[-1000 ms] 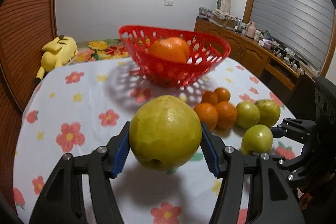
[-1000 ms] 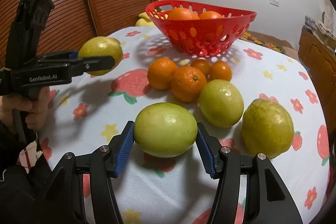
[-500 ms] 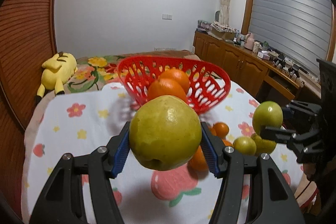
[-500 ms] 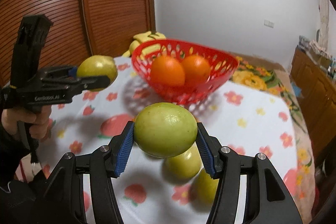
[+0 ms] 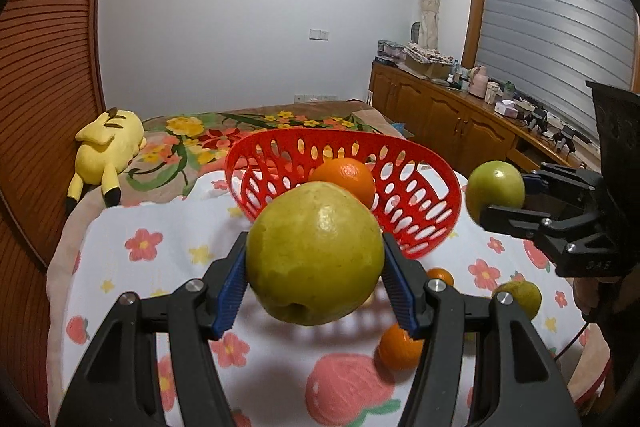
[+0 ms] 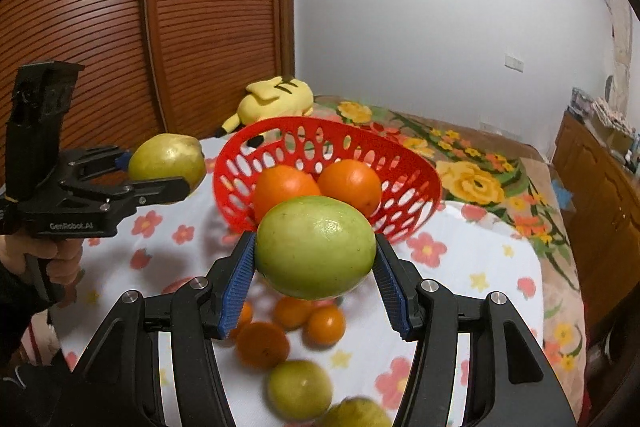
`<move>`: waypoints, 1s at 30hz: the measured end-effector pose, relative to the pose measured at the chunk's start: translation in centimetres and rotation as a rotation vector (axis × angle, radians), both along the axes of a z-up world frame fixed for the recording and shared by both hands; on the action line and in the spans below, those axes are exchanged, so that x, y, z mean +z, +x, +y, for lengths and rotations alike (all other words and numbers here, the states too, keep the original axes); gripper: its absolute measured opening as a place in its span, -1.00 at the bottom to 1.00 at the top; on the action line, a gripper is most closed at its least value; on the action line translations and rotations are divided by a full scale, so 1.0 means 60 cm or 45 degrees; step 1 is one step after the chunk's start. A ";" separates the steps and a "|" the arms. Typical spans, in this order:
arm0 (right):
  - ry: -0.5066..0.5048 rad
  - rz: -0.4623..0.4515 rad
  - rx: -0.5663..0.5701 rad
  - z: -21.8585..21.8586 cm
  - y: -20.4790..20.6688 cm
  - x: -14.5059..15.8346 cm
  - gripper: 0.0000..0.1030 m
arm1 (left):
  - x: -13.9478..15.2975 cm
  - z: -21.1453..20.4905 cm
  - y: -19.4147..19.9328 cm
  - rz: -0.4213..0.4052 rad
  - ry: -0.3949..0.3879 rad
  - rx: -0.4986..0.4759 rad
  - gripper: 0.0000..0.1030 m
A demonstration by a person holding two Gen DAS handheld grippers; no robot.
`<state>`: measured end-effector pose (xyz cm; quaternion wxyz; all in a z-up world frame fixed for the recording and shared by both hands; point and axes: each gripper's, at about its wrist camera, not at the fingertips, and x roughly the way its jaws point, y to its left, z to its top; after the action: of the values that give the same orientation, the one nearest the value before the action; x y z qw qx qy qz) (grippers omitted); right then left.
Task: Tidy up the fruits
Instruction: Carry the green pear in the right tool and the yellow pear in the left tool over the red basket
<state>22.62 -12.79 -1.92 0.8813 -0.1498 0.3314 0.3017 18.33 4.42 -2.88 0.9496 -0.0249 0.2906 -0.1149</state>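
My left gripper (image 5: pixel 314 277) is shut on a big yellow-green pear (image 5: pixel 314 251), held in the air short of the red perforated basket (image 5: pixel 416 223). My right gripper (image 6: pixel 316 279) is shut on a green guava (image 6: pixel 316 247), also lifted before the basket (image 6: pixel 404 187), which holds two oranges (image 6: pixel 352 183). Each gripper shows in the other's view: the right one with its guava (image 5: pixel 496 191) at the right, the left one with its pear (image 6: pixel 166 161) at the left. Several small oranges (image 6: pixel 262 345) and two green fruits (image 6: pixel 300 387) lie on the flowered tablecloth (image 6: pixel 460 287) below.
A yellow plush toy (image 5: pixel 108 147) lies on a flowered bed (image 5: pixel 240 127) beyond the table. A slatted wooden wardrobe (image 6: pixel 120 27) stands at the left. A wooden sideboard (image 5: pixel 460 119) with clutter runs along the right wall. A person's hand (image 6: pixel 44 259) holds the left gripper's handle.
Both grippers have risen from just above the cloth with their fruit and come closer to the basket. The loose fruit on the table has dropped low in both views.
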 end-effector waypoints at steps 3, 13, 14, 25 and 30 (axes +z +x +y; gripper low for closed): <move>-0.020 0.002 0.006 0.010 0.021 -0.004 0.14 | 0.007 -0.002 0.019 -0.009 0.006 -0.005 0.18; -0.123 0.039 0.058 0.039 0.064 -0.027 0.14 | 0.012 -0.003 0.072 -0.009 0.014 -0.027 0.18; -0.131 0.044 0.065 0.041 0.066 -0.029 0.14 | 0.011 -0.002 0.076 -0.006 0.015 -0.027 0.18; -0.190 0.132 0.130 0.058 0.082 -0.050 0.14 | -0.001 0.011 0.102 0.022 0.006 -0.008 0.18; -0.213 0.167 0.121 0.058 0.092 -0.061 0.14 | -0.002 0.012 0.105 0.025 0.008 -0.010 0.18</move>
<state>28.15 -9.33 -5.57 0.8269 -0.2182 0.4048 0.3237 24.64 5.16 -2.98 0.9463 -0.0218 0.3005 -0.1177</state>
